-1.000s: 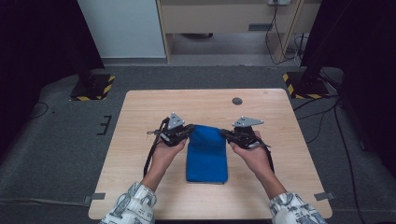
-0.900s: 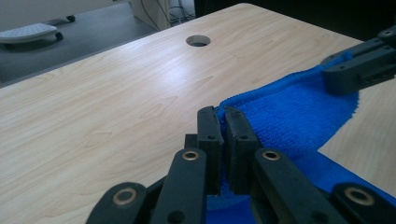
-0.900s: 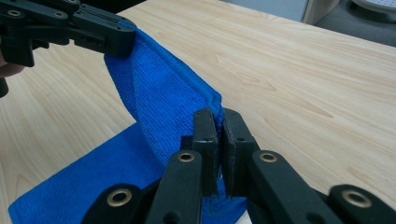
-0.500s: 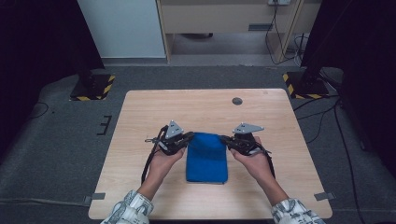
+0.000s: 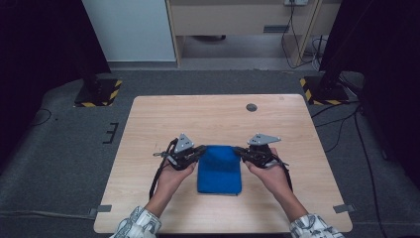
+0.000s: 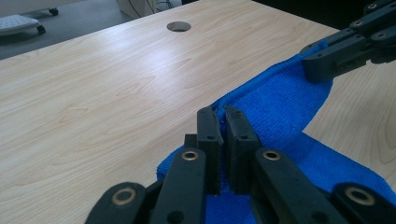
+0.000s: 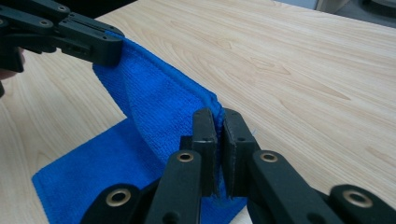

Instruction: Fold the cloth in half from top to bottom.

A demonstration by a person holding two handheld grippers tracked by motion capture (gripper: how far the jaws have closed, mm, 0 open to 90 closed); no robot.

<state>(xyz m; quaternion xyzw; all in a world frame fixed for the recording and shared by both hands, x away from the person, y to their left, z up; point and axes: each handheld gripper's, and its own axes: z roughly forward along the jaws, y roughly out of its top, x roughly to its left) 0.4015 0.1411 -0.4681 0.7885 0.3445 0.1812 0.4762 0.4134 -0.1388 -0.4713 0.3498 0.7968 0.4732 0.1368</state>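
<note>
The blue towel lay mid-surface, its far edge lifted. The left hand-held gripper and right hand-held gripper were each clamped on a far corner. It looked soft, light and floppy; hemmed corners seemed the surest hold.

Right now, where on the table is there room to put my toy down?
Plenty of room. The far half of the table, beyond the blue cloth and around the small round hole, is bare wood. So are the strips at the left and right edges, outside each hand. It is crowded in the near middle, where the left gripper and right gripper pinch the cloth's far corners.
</note>
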